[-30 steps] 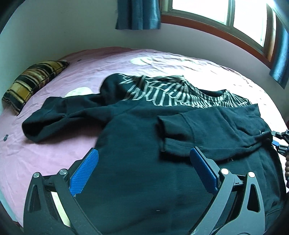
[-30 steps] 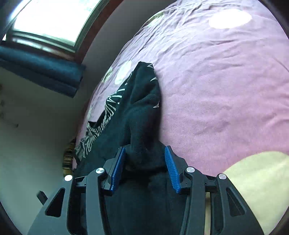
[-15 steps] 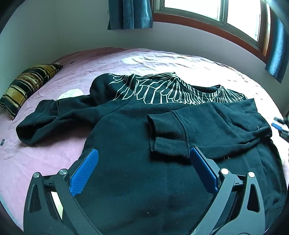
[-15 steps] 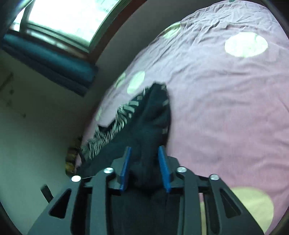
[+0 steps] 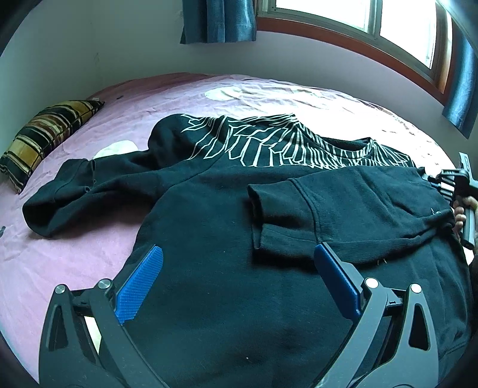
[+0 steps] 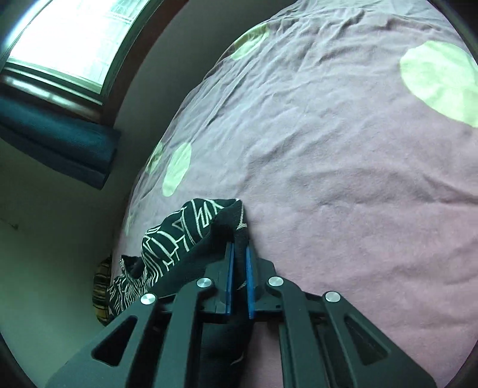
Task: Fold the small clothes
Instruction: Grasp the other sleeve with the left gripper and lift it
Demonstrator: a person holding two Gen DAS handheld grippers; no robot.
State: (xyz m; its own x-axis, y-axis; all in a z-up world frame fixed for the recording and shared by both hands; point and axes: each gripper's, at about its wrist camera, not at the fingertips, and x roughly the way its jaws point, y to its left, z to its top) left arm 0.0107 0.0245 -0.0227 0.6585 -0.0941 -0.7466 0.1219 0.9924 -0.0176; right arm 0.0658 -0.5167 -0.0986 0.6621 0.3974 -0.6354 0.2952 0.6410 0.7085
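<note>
A black sweatshirt with a white line print across the shoulders lies spread on the pink bed. Its right sleeve is folded across the body; its left sleeve lies out to the left. My left gripper is open and empty, low over the sweatshirt's lower body. My right gripper is shut on the sweatshirt's right edge, near the shoulder. The right gripper also shows in the left wrist view, at the garment's right side.
The pink sheet with pale round spots extends to the right of the sweatshirt. A striped yellow and black pillow lies at the far left. A wall, window and blue curtains stand behind the bed.
My right gripper has closed from wide open around the sweatshirt's edge to shut on it. My left gripper stayed open and shifted slightly over the garment.
</note>
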